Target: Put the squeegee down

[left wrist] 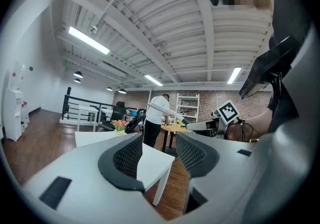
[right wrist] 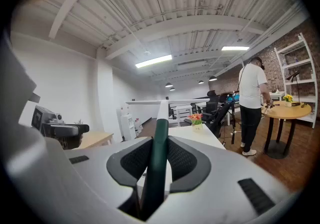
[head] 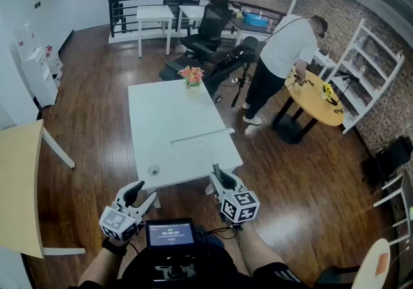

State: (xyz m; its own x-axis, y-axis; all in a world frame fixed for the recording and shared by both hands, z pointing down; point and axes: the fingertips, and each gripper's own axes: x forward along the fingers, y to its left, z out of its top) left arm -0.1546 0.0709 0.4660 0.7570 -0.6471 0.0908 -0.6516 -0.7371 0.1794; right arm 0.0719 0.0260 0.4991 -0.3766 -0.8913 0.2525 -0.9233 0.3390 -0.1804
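1. Right gripper (head: 220, 180): I read it as clamped on the dark green handle of the squeegee (head: 208, 137). In the right gripper view both pads press the handle (right wrist: 158, 154) from either side.
2. The squeegee runs straight ahead of the right gripper. Its handle turns white further out, and its long white blade (right wrist: 167, 102) lies crosswise at the far end.
3. From the head view the blade lies over the near part of the white tabletop (head: 164, 110). The right gripper view shows it raised above that surface, not resting on it.
4. Left gripper (head: 139, 192): its jaws stand moderately apart and hold nothing. Only the tabletop corner (left wrist: 152, 160) and wooden floor (left wrist: 175, 195) show through the gap.
5. The left gripper sits level with the right gripper, well apart from it, at the near edge of the tabletop.
6. Ahead of both grippers, at the far end of the tabletop, stands a small pot of flowers (head: 191, 76).
7. A small round object (head: 153, 169) lies on the tabletop between the two grippers; I cannot tell what it is.
8. Beyond the right gripper, a person (head: 282, 55) bends over a round wooden table (head: 317, 99).
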